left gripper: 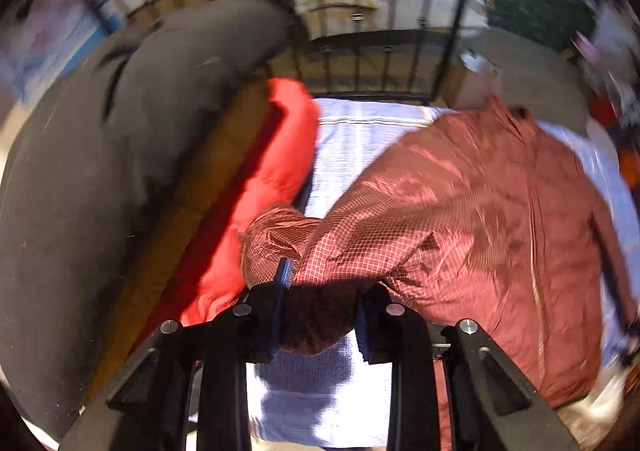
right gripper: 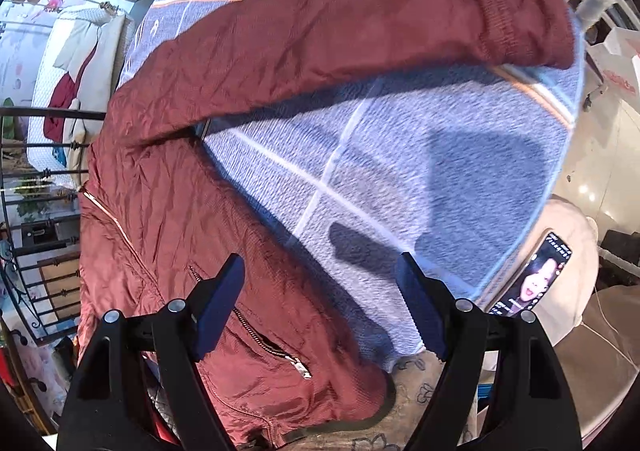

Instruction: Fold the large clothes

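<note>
The left gripper (left gripper: 320,315) is clamped on the jacket's (right gripper: 208,211) near sleeve cuff (left gripper: 316,323), lifted at six o'clock above the blue cloth (right gripper: 400,171), while the right gripper (right gripper: 320,307) hovers apart, empty; judging by this, the sleeve-fold is underway and next wants that cuff carried toward two o'clock across the body.

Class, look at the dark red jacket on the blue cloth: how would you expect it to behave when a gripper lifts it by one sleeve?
The jacket is probably floppy: its sleeve sags from the left gripper. The creased, shiny fabric may slip. Its zip suggests slight extra weight there.
</note>
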A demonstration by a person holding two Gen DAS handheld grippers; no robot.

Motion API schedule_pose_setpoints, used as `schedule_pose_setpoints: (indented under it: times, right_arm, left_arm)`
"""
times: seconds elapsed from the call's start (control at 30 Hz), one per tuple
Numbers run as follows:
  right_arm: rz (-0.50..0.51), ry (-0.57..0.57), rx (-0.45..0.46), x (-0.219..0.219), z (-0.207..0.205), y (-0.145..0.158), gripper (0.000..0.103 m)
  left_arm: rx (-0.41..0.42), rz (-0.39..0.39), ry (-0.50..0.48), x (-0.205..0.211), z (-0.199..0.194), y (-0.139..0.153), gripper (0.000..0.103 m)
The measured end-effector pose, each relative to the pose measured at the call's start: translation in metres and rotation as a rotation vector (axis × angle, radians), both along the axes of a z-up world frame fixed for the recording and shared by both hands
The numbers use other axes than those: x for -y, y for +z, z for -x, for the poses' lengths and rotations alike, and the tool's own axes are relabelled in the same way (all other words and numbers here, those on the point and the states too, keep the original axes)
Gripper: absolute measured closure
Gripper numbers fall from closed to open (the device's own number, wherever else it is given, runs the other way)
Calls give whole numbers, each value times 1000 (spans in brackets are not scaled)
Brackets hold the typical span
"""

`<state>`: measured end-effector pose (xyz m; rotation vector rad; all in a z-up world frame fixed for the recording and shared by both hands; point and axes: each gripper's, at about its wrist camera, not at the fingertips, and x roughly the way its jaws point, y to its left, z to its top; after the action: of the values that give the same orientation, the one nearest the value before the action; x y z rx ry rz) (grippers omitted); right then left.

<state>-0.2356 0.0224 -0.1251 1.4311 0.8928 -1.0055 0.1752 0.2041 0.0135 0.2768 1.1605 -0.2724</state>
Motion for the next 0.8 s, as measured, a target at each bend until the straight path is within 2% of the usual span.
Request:
schedule_pose_setpoints:
  times: [0.03,0.07,0.1,0.17,0.2,0.23,0.3,0.37,0.5,0.57,0.7,0.8]
  right_arm:
    - [-8,11,3,0,-5,-2,26]
    - [-12,24,6,1,-10,-3,26]
    - [-13,39,11,1,-16,-3,26]
    - [-10,65,13,2,-24,-2,26]
    - [-7,82,9,2,-28,-1,26]
    - [-6,95,4,3,-31,0,26]
    - [2,115,-2,4,-32,2,26]
    - [5,105,-6,6,-25,4,26]
    - [-18,12,8,9,6,-3,25]
    - [-30,-54,39,11,24,-6,25]
    - [-40,-229,98,19,66,-11,25]
    - [-27,-346,124,31,93,-11,25]
  left_arm:
    - [-18,-1,52,-5,-10,-2,69]
    - [-25,-28,73,-5,-18,-7,66]
    - [-16,-80,78,0,-23,-13,59]
    - [81,-244,52,21,-29,-25,38]
    - [123,-313,37,33,-31,-30,21]
    - [151,-379,16,45,-32,-36,15]
    - [150,-392,-15,59,-30,-41,15]
    - [164,-407,-4,66,-24,-40,15]
    - [177,-424,6,69,-17,-27,14]
    - [211,-433,41,66,-16,-10,14]
    - [264,-362,73,63,-4,31,11]
    - [277,-284,71,74,2,41,6]
